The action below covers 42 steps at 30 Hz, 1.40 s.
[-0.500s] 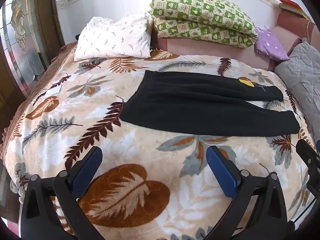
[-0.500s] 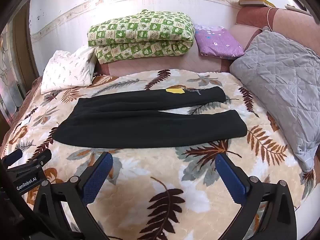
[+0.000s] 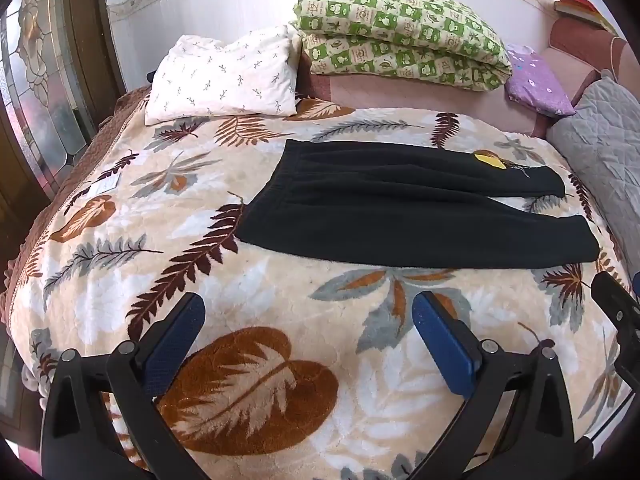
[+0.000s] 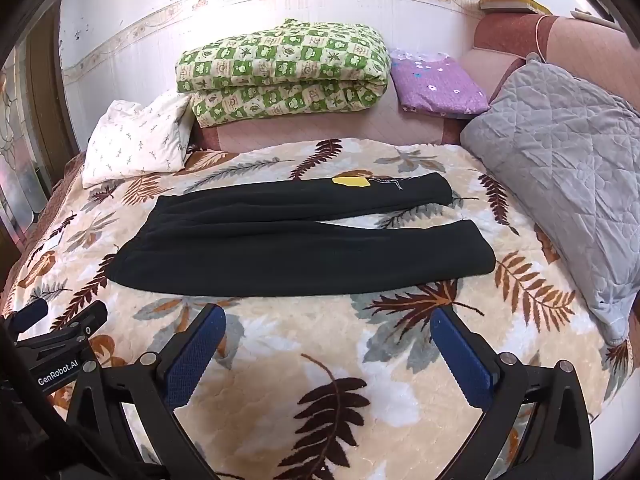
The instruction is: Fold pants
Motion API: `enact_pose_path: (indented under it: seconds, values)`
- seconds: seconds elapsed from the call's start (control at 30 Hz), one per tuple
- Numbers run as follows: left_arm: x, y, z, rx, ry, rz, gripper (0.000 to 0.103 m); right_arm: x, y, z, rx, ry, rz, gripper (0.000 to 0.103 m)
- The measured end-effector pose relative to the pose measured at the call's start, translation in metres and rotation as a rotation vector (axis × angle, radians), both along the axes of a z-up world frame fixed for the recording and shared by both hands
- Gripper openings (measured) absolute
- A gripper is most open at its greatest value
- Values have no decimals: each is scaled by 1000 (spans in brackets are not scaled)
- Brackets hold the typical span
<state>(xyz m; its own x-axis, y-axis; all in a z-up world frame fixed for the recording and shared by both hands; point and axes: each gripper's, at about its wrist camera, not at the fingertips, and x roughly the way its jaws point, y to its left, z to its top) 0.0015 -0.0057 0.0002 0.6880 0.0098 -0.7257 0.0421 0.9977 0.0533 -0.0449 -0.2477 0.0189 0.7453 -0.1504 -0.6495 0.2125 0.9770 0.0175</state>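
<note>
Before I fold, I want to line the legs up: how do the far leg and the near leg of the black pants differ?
The far leg carries a yellow tag and loose thread; the near leg shows none. The far leg looks narrower, the near leg broader. The far leg's cuff reaches less far right than the near leg's.

Both are black, lie flat on the leaf-print blanket, and splay apart toward the cuffs.

Bright, even light; sharp frames, fisheye-warped edges.
</note>
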Motion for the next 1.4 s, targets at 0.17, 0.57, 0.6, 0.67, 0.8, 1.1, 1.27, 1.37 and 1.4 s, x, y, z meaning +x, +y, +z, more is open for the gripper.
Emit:
enact_pose_path:
  seconds: [0.17, 0.57, 0.6, 0.67, 0.8, 1.1, 1.27, 1.37, 1.4]
  values:
    - [-1, -1, -1, -1, -1, 2, 103, 0, 1, -2, 2, 2, 1, 103]
    - [1, 5, -3, -13, 4, 8, 103, 1, 0, -5, 4, 7, 2, 103]
    - [1, 5, -3, -13, 4, 8, 103, 1, 1, -6, 4, 7, 2, 103]
    - [1, 6, -3, -14, 5, 8, 103, 1, 1, -5, 5, 7, 3, 103]
    - [2, 7, -5, -13, 7, 13, 103, 2, 1, -5, 4, 9, 1, 103]
    - [2, 10, -7, -15, 12, 16, 103, 0, -1, -7, 12, 11, -3, 103]
    - [2, 9, -8, -11, 16, 12, 103, 0, -1, -7, 12, 10, -3, 103]
    - [1, 9, -10, -10, 20, 8, 103, 0, -1, -7, 13, 11, -3, 103]
    - [2, 8, -9, -11, 20, 8, 103, -1, -1, -7, 13, 10, -2, 103]
